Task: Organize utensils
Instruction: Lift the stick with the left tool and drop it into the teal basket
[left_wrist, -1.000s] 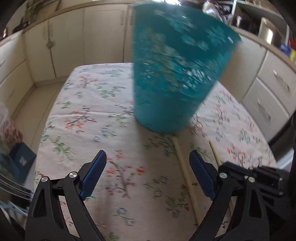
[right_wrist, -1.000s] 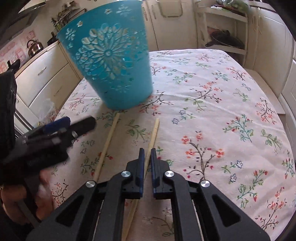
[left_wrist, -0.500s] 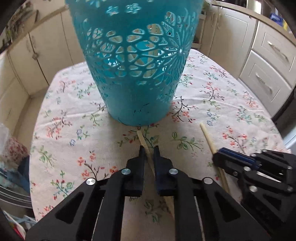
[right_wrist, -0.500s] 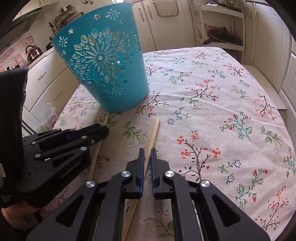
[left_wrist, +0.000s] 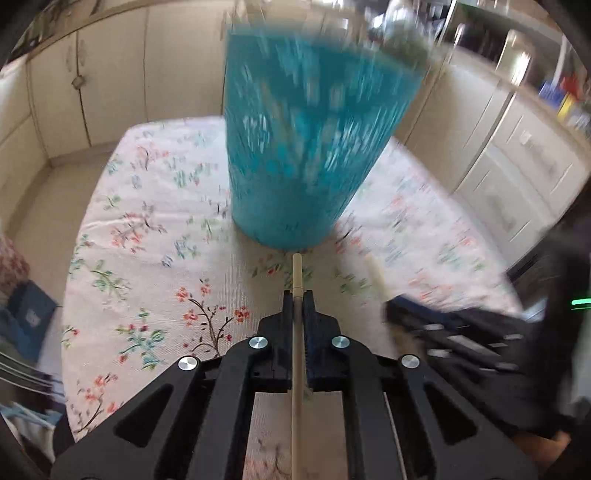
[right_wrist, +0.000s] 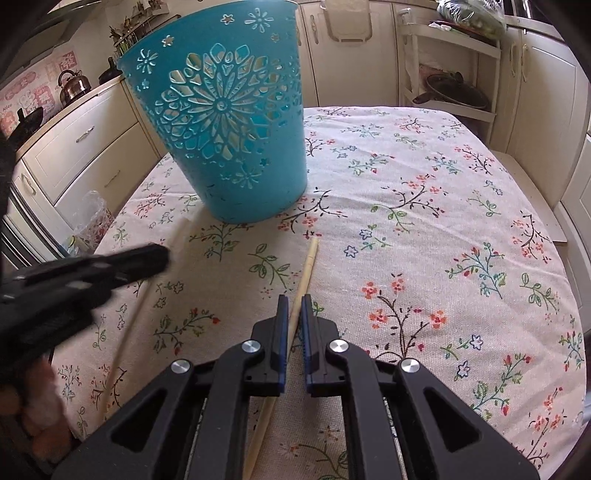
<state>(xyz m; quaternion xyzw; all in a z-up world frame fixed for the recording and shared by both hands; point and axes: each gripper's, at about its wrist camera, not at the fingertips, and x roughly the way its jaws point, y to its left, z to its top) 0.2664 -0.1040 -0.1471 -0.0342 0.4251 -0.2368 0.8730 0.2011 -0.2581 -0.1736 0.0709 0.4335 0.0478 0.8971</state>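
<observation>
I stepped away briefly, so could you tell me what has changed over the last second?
The left gripper closed on the left chopstick and began lifting it. The right gripper stayed shut on the right chopstick; the teal basket stayed put.

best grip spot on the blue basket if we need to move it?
The top rim of the blue basket, from above with one finger inside the open mouth. It stands upright on the tablecloth, and its wide, tapering wall probably won't fit between the fingers.
</observation>
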